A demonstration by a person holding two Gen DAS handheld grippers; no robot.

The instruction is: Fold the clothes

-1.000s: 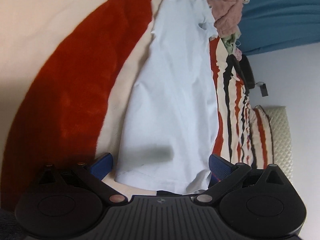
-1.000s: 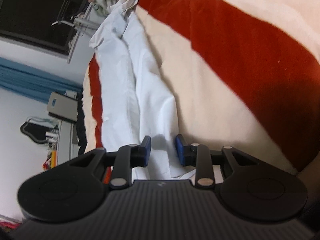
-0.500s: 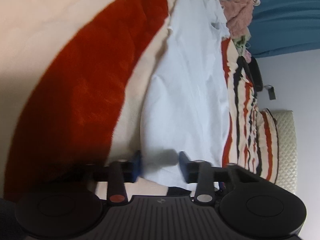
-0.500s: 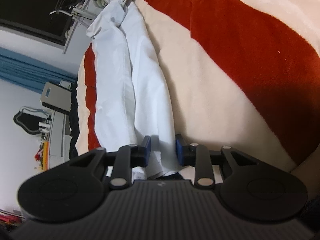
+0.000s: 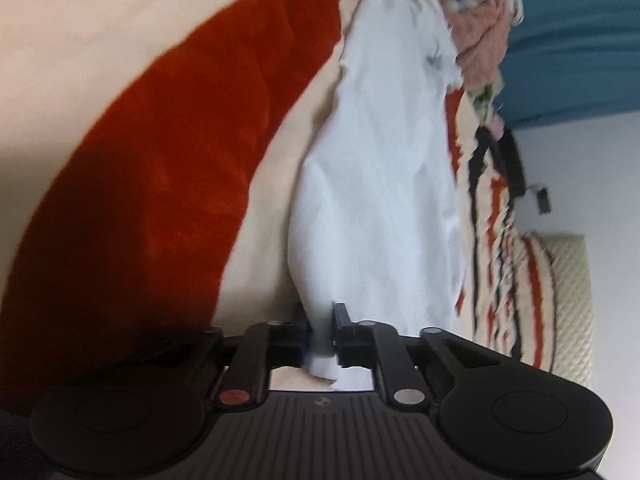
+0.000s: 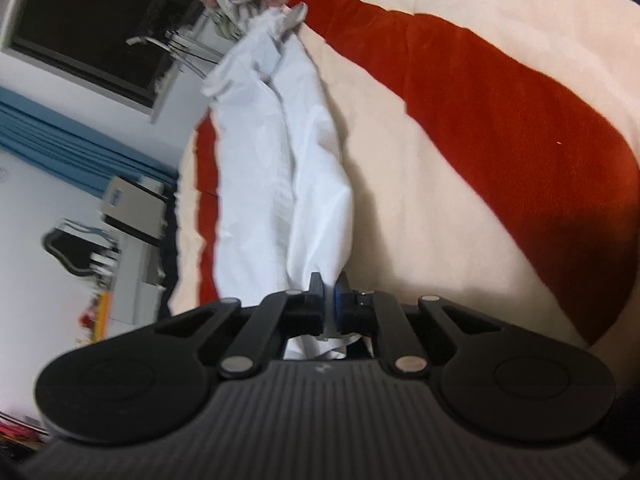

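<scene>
A long white garment (image 5: 380,184) lies stretched away from me on a cream and red blanket (image 5: 160,184). My left gripper (image 5: 320,320) is at its near hem; its jaws are closing, and a fold of the white cloth is pinched between the pads. In the right wrist view the same white garment (image 6: 304,184) runs up the frame in two long folds. My right gripper (image 6: 329,284) is closing on the bunched near end, with cloth squeezed between its fingers.
A heap of mixed clothes (image 5: 480,28) sits at the garment's far end. A striped pillow (image 5: 532,292) and a quilted headboard (image 5: 572,280) lie to the right. A blue curtain (image 5: 572,40), a dark window (image 6: 92,20) and a cabinet (image 6: 132,216) stand beyond the bed.
Both grippers' jaws have come together from open onto the near hem of the white garment. The cloth at the hem has bunched up between the pads.
</scene>
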